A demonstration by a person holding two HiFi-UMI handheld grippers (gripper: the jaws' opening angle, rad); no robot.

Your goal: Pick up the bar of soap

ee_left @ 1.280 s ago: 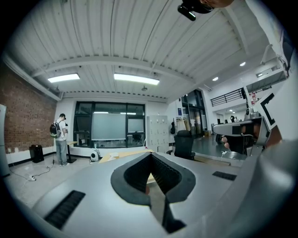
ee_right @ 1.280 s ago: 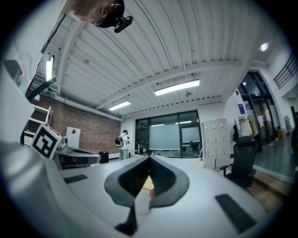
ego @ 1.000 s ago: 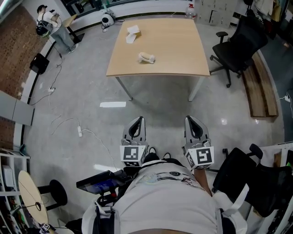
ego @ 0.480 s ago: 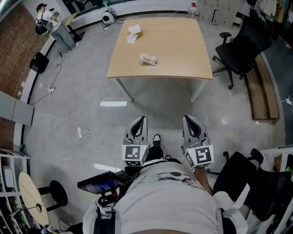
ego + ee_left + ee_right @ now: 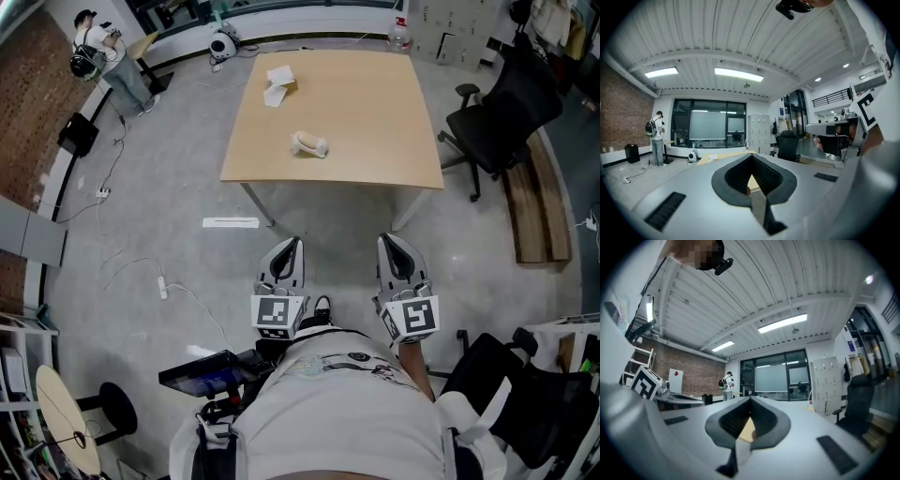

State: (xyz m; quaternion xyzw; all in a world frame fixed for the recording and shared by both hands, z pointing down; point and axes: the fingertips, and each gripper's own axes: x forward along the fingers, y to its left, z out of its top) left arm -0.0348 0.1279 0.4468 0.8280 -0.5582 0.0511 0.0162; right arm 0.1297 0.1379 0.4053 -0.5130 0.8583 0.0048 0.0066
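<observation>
A light wooden table (image 5: 375, 141) stands ahead of me across the floor. On it lie a small cream, rounded object (image 5: 308, 144) near the middle and two white boxy pieces (image 5: 278, 78) toward the far left corner; I cannot tell which is the bar of soap. My left gripper (image 5: 286, 245) and right gripper (image 5: 389, 241) are held side by side close to my body, well short of the table, both shut and empty. In the left gripper view the left gripper (image 5: 751, 157) points level at the table top (image 5: 723, 155). The right gripper (image 5: 751, 400) also points that way.
A black office chair (image 5: 497, 108) stands right of the table, with a wooden bench (image 5: 530, 197) beyond it. Cables and a power strip (image 5: 161, 284) lie on the floor at left. A person (image 5: 105, 56) stands far left. A bottle (image 5: 400, 34) stands behind the table's far right corner.
The table has slid lower and nearer in the head view, as I have moved toward it. Both grippers keep the same place in front of my body, still shut.
</observation>
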